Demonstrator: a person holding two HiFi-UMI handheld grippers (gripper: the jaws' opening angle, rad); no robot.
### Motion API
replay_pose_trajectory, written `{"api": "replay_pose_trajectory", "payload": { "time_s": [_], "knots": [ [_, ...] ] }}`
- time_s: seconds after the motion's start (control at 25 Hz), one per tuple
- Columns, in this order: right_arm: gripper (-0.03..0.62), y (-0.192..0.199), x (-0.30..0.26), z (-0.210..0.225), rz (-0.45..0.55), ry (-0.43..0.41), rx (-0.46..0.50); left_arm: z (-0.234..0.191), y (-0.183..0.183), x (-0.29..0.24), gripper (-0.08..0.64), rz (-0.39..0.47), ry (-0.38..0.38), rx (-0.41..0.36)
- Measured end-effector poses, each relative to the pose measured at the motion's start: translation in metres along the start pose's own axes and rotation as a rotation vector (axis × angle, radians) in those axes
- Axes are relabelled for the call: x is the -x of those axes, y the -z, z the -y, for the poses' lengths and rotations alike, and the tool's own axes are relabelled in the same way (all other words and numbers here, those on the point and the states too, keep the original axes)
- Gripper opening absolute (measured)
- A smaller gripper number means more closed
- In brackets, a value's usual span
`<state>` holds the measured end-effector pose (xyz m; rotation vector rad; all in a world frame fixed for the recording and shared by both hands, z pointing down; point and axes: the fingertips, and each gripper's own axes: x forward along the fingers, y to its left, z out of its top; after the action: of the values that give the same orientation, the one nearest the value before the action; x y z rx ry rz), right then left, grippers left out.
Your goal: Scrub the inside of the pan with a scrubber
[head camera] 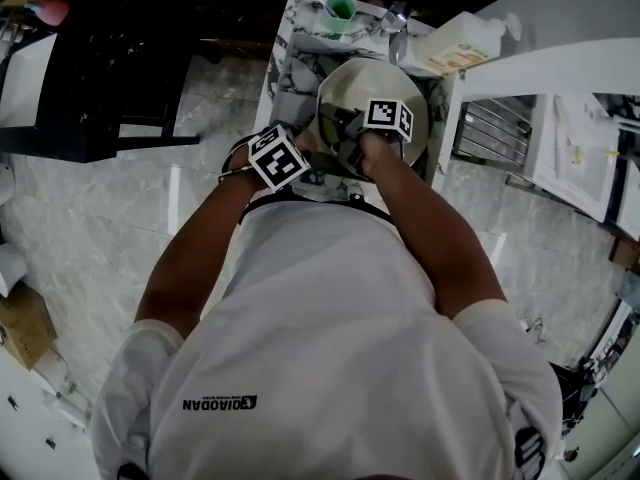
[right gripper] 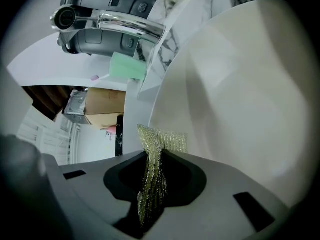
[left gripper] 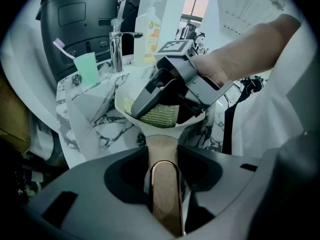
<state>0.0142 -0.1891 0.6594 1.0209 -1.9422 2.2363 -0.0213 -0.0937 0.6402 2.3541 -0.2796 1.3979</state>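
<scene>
A pale metal pan [head camera: 400,88] sits tilted over the sink. Its wooden handle [left gripper: 165,184] is clamped between the jaws of my left gripper [left gripper: 164,159], which shows at the pan's near-left edge in the head view [head camera: 312,160]. My right gripper [right gripper: 152,169] is shut on a yellow-green mesh scrubber [right gripper: 160,139]. The scrubber's free end presses against the pan's white inner wall [right gripper: 240,94]. From the left gripper view, the right gripper [left gripper: 150,101] reaches into the pan [left gripper: 125,96] with the scrubber [left gripper: 157,114] under its fingers.
A marble counter [head camera: 290,63] surrounds the sink. At its back stand a chrome faucet [left gripper: 116,44], a green cup [left gripper: 87,68] with a toothbrush and a soap bottle [left gripper: 148,31]. A black appliance [left gripper: 75,14] stands behind them. A white cabinet [head camera: 560,68] flanks the right side.
</scene>
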Motion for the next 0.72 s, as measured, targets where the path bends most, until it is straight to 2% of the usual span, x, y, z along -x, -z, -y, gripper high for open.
{"api": "replay_pose_trajectory", "payload": {
  "time_s": [0.48,0.72],
  "knots": [
    [0.087,0.036,0.016,0.001,-0.279,-0.039,0.122,0.000,0.000,0.000,0.190,0.000,-0.004,-0.002],
    [0.087,0.054,0.028,0.005,-0.408,-0.030,0.198,-0.001,0.001,0.000,0.190,-0.007,-0.003,0.000]
  ]
}}
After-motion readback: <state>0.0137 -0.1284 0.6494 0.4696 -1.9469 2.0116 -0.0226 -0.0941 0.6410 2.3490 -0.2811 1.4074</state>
